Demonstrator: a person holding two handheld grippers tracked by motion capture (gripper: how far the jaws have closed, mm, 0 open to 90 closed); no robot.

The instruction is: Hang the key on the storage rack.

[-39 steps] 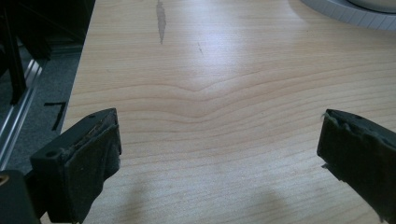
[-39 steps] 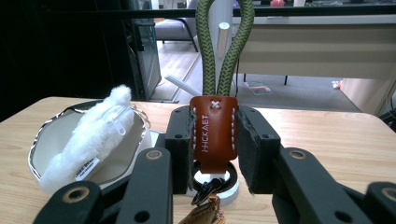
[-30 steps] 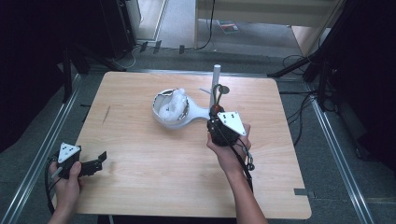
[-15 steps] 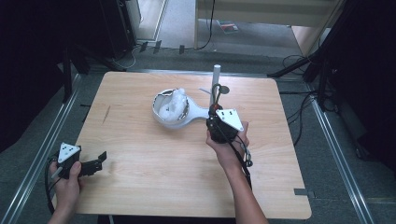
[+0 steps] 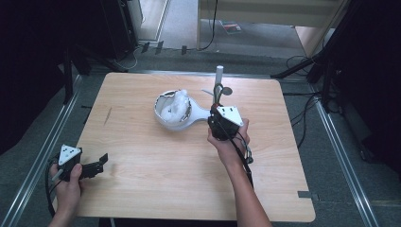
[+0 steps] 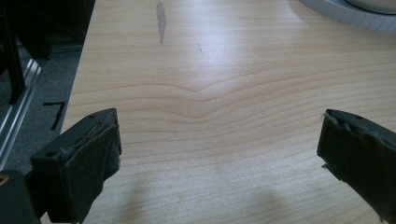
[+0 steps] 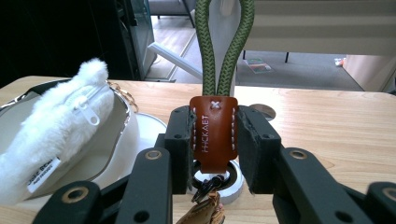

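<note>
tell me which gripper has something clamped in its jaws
The right gripper: its pads squeeze the brown leather tab of a green cord loop. The left gripper stands wide open over bare table.

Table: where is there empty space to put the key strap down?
The wood between the left gripper and the right hand is bare. Crowded: the white dish with its fluffy pouch, and the post.

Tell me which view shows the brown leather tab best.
The right gripper view: the brown leather tab sits close up, stitching readable, clamped by the right hand-held gripper. The high view is too small to make it out; the left gripper view faces bare table.
</note>
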